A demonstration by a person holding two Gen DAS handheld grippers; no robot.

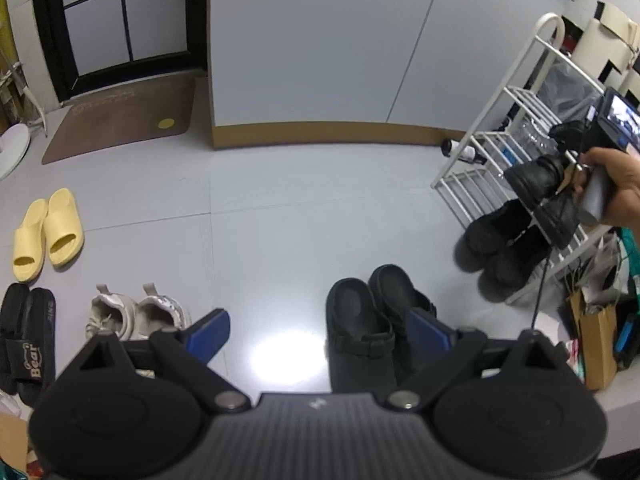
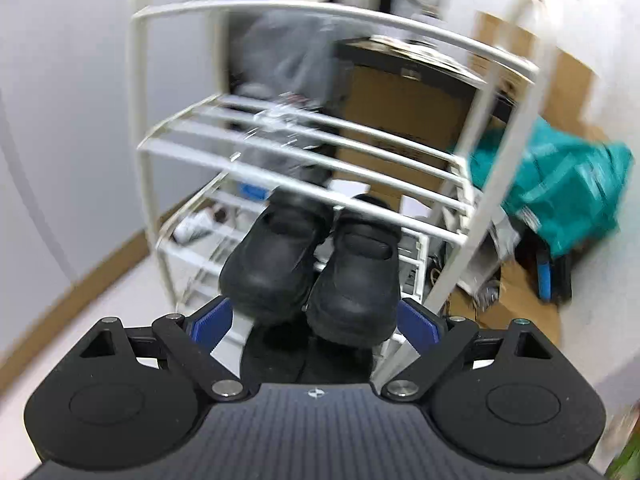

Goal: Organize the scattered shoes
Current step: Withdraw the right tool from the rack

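Right gripper (image 2: 314, 320): jaws wide, blue pads pressed on the outer sides of a pair of black shoes (image 2: 316, 272), held side by side, toes toward the camera, just in front of the white shoe rack (image 2: 304, 152).

Left gripper (image 1: 320, 332): jaws wide, nothing between them, above grey floor (image 1: 280, 200). Black clogs (image 1: 368, 320) lie by its right finger, beige sneakers (image 1: 136, 314) near left, yellow slides (image 1: 48, 232) far left.

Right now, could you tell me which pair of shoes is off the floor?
The black chunky shoes clamped between the right gripper's jaws, at the white wire rack; every other pair sits on the floor.
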